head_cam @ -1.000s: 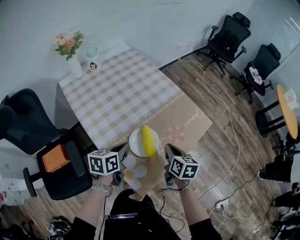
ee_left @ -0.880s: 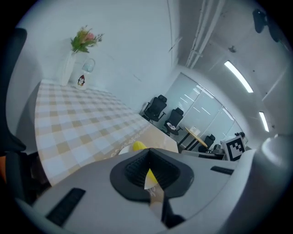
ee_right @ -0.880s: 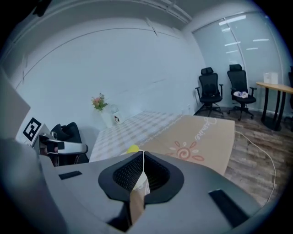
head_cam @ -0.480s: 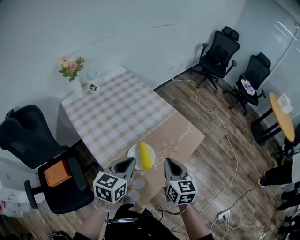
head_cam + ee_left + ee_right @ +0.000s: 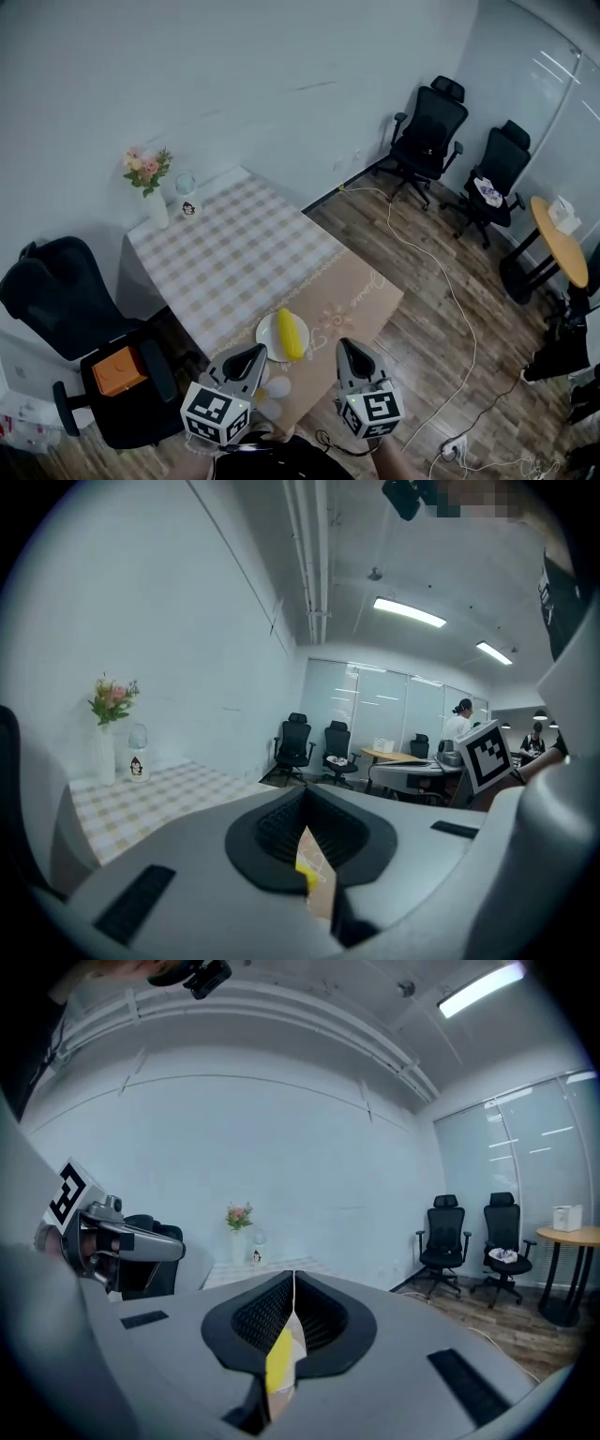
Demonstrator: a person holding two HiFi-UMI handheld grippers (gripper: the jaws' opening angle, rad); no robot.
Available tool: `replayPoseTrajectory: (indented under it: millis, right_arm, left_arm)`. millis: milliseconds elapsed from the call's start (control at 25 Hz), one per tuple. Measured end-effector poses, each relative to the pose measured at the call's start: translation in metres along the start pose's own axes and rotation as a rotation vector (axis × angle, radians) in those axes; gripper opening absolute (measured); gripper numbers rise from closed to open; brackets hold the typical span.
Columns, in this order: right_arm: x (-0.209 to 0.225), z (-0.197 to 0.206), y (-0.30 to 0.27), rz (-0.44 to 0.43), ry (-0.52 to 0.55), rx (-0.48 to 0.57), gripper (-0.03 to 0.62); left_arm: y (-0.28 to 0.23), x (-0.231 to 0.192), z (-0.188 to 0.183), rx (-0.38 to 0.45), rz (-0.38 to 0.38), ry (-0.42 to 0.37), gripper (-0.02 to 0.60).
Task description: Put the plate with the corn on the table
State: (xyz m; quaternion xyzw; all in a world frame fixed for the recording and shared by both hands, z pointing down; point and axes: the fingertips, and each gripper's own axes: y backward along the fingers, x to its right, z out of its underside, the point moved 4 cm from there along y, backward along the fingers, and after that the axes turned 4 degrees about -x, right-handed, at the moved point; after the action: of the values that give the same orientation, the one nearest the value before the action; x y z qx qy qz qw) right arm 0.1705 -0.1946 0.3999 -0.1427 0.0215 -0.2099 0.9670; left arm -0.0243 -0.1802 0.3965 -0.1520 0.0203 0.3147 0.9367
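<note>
A white plate (image 5: pixel 268 342) with a yellow corn cob (image 5: pixel 291 334) lies on the table (image 5: pixel 234 253), on the tan runner near the front edge. Both grippers hang in front of the table, nearer me than the plate and apart from it. My left gripper (image 5: pixel 246 364) is shut and empty at the plate's lower left. My right gripper (image 5: pixel 352 356) is shut and empty at its lower right. In the left gripper view, a sliver of corn (image 5: pixel 304 879) shows below the left gripper (image 5: pixel 305 822). The right gripper (image 5: pixel 292 1305) shows the corn (image 5: pixel 277 1365) the same way.
A vase of flowers (image 5: pixel 150 192) and a small bottle (image 5: pixel 187 195) stand at the table's far corner. A black chair with an orange item (image 5: pixel 119 369) is at the left. Office chairs (image 5: pixel 427 131), a round table (image 5: pixel 560 240) and a floor cable (image 5: pixel 450 291) are at the right.
Both grippers have risen and drawn back from the plate's sides. The plate with the corn stays on the table. The head view has risen and shows more of the room.
</note>
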Motion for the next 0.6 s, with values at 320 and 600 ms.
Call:
replayPoseTrajectory:
  millis: [320, 600]
  right_arm:
    - [-0.009, -0.019, 0.021, -0.014, 0.032, 0.067, 0.043]
    - [-0.017, -0.029, 0.028, -0.021, 0.049, 0.105, 0.043]
  left_arm:
    - [0.013, 0.021, -0.019, 0.074, -0.006, -0.081, 0.012]
    - [0.02, 0.027, -0.023, 0.094, -0.013, -0.122, 0.012]
